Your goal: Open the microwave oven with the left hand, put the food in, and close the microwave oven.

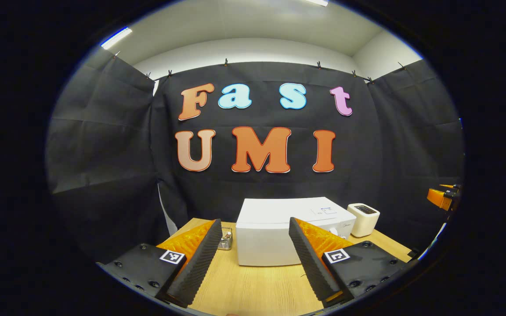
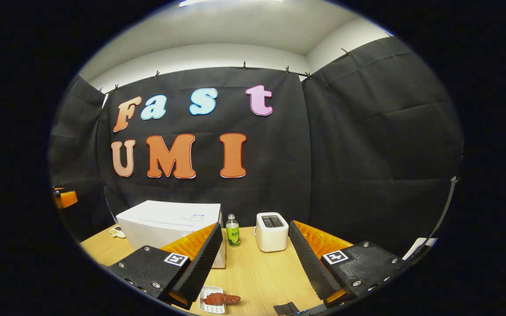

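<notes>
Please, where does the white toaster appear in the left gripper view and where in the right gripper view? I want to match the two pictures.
Left gripper view: the toaster stands right of centre, just right of the microwave oven, at the table's far edge.
Right gripper view: the toaster stands near the centre, right of a green bottle.
Shared landmark: the white microwave oven, always left of the toaster.

Bare wooden tabletop (image 1: pixel 257 285) is lying open between and ahead of the left gripper's (image 1: pixel 253 259) spread fingers, ending at the closed microwave (image 1: pixel 275 237). A small container (image 1: pixel 225 239) is standing just beyond its left finger. Ahead of the right gripper (image 2: pixel 255 263), a bottle (image 2: pixel 233 230) and toaster (image 2: pixel 272 231) are flanking an open lane; a food plate (image 2: pixel 212 306) is lying beside its left fingertip.
</notes>
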`<state>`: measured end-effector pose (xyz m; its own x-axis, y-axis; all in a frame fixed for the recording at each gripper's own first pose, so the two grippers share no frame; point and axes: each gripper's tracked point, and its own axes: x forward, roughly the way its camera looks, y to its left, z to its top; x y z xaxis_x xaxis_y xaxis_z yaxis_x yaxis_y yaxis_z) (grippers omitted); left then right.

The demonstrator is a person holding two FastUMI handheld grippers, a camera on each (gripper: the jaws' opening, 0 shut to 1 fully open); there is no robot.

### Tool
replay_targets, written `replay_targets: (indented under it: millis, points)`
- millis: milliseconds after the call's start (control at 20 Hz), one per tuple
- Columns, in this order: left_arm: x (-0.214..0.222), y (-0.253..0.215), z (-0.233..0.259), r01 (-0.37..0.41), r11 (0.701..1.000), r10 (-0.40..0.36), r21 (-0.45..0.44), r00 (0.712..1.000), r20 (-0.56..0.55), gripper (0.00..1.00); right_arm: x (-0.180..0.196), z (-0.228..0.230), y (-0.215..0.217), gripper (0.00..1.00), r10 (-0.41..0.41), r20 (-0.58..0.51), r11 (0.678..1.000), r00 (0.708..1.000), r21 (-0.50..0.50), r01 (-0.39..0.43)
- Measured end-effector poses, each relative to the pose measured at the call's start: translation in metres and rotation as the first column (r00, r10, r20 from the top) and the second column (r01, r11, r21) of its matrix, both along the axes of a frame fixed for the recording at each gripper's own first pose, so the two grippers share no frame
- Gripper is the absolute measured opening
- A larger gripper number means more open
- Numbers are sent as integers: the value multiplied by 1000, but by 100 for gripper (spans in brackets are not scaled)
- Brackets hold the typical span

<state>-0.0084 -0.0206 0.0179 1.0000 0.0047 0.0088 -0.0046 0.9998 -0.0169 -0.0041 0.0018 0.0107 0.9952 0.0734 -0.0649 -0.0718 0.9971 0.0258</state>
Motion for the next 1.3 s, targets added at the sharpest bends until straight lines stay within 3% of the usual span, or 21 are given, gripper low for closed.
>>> replay_targets:
  millis: [100, 350, 500, 1100, 1300]
  points:
    - [0, -10, 3, -4, 1000, 4, -22, 1000, 1, 98, 5, 2, -5, 95, 14, 4, 1000, 1000, -3, -14]
    - [0, -29, 4, -16, 1000, 16, -14, 1000, 6, 97, 18, 5, -15, 99, 39, 8, 999, 999, -10, -39]
    - [4, -46, -1, -6, 1000, 7, -8, 1000, 14, 97, 22, 1, -19, 96, 52, 2, 999, 999, -12, -52]
    - [67, -173, -68, 185, 979, -183, -90, 983, 28, 97, 23, -10, -51, 96, 42, -49, 999, 998, -8, -43]
    - [99, -207, -101, 224, 974, -224, -35, 975, 6, 97, 24, -13, -64, 96, 25, -64, 999, 998, -19, -26]
